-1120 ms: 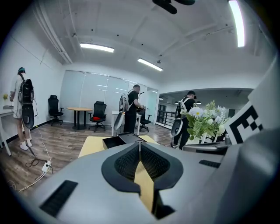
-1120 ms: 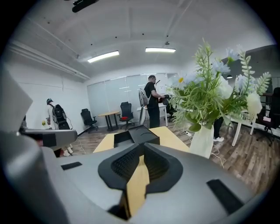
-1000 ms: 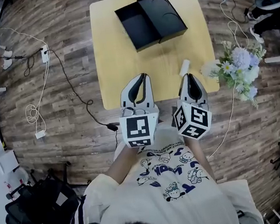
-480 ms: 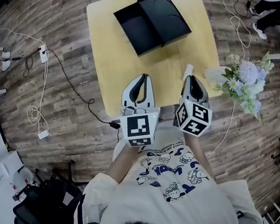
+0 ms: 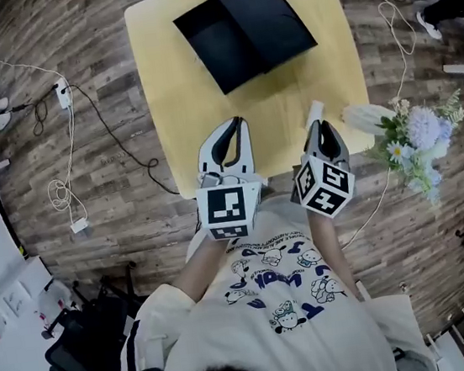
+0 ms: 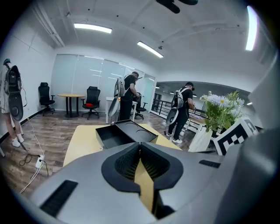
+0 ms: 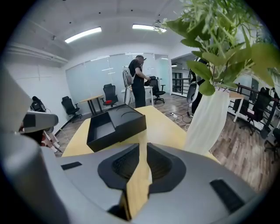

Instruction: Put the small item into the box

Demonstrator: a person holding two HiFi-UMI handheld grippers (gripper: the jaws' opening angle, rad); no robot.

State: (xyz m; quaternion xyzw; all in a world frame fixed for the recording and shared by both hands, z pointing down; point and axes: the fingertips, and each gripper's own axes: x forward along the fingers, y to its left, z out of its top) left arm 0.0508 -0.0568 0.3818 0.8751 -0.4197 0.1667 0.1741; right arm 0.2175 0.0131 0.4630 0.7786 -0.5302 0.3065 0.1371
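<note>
Head view, read left to right.

Floor, 9 o'clock of the table: a white power strip (image 5: 61, 94) with a white cable (image 5: 62, 194) looped on the wood planks.

Yellow table (image 5: 170, 104): the black box (image 5: 212, 45) sits at its 12 o'clock end, open tray up and empty. The lid (image 5: 269, 16) is at the tray's 3 o'clock, overlapping that edge.

Left gripper (image 5: 236, 124): over the table's 6 o'clock edge, pointing to 12. In its own view the fingertips meet. Only bare tabletop shows through the slit behind them, so nothing is held.

Right gripper (image 5: 321, 124): at 3 o'clock of the left one, well apart from it, also pointing to 12. Its tips are together too. Its own view shows tabletop in the slit, with a pale sliver at the slit's right edge.

Small item (image 5: 314, 111): white and oblong, on the table just off the right gripper's tips at their 11 o'clock, with its near end under them. Contact can't be determined. It is well apart from the box, which is at its 11 o'clock.

White vase (image 5: 365, 117) with flowers (image 5: 424, 134): at 3 o'clock of the right gripper, at the table's edge.
</note>
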